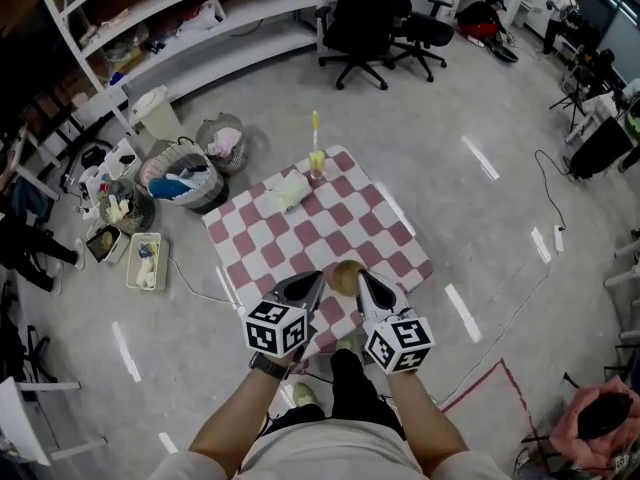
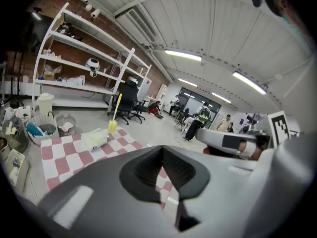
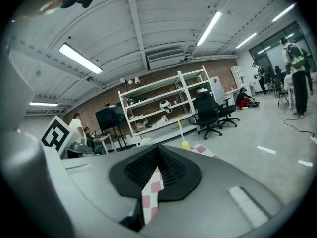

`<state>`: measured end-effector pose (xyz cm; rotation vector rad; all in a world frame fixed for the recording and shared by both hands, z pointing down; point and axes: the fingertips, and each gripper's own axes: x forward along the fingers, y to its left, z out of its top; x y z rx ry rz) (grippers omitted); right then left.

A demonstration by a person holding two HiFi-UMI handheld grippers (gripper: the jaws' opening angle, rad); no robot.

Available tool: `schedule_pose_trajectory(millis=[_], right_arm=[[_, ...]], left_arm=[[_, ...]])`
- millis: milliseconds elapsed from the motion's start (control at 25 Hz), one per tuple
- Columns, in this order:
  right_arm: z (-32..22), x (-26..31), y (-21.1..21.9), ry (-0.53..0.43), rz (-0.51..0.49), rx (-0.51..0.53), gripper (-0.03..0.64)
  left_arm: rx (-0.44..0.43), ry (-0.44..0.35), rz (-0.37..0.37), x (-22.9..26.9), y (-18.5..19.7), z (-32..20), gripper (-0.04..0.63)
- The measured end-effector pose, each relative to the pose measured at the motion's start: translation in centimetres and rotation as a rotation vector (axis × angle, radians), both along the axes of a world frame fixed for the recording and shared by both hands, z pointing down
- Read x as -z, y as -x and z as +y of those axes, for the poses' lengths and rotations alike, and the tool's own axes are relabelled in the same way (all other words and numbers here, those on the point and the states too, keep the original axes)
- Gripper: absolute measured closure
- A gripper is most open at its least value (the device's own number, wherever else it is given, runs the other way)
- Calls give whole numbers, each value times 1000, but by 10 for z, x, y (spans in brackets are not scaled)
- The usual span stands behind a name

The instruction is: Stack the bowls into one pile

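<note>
no readable text, labels, numbers or brands anywhere

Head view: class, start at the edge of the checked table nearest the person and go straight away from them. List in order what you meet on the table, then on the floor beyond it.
bowl → pale packet → yellow brush → black chairs

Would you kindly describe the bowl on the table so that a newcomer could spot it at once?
Find the red-and-white checked table mid-floor. At its near edge, between the left gripper and the right gripper, sits the tan bowl. It alone is round and brownish; the pale bundle and yellow brush lie toward the far edge.
</note>
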<state>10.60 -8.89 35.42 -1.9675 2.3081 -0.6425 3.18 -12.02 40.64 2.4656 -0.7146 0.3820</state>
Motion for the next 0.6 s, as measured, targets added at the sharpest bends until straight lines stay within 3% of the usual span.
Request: schedule_pose_trajectory(millis=[240, 600], right_arm=[[14, 43, 20, -79, 39, 0, 607], [37, 104, 38, -203, 95, -5, 607]], left_arm=[[1, -149, 79, 66, 20, 19, 589], [-7, -304, 168, 139, 37, 49, 589]])
